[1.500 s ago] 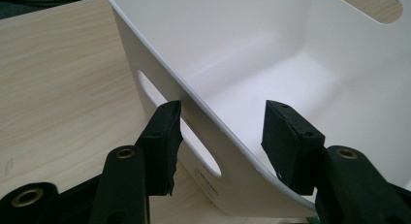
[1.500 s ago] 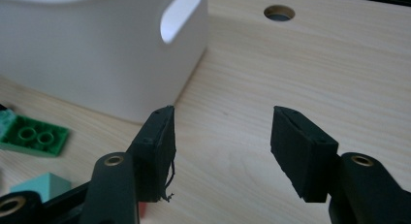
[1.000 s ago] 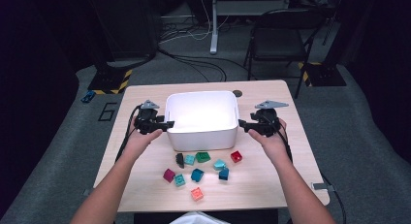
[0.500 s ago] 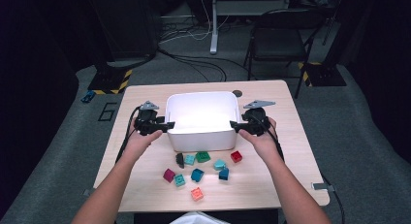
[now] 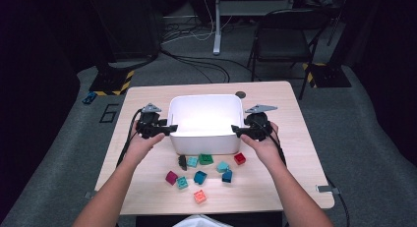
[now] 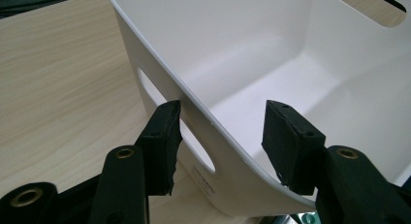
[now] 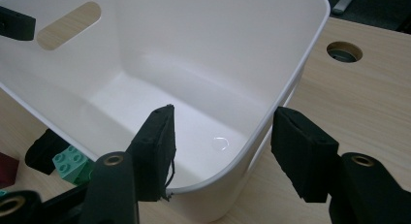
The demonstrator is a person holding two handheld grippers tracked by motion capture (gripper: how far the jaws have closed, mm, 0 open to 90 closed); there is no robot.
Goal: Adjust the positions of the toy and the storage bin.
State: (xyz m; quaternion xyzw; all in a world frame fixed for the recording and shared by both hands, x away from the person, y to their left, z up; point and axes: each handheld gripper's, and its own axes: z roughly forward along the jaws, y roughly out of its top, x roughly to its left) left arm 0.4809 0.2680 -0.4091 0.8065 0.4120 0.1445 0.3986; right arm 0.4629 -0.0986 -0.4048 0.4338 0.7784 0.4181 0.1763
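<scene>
Bin (image 5: pixel 205 138): white, smooth, round-cornered plastic.

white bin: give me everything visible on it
The white bin looks like smooth plastic, rectangular with rounded corners, open-topped, empty, upright on the wooden table. Each end wall has a slot handle. The left gripper and right gripper each straddle an end wall, jaws open. Coloured blocks lie before it.

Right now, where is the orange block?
In the high view, the orange block sits alone on the table nearest the person, in front of the other blocks and the white bin.
</scene>
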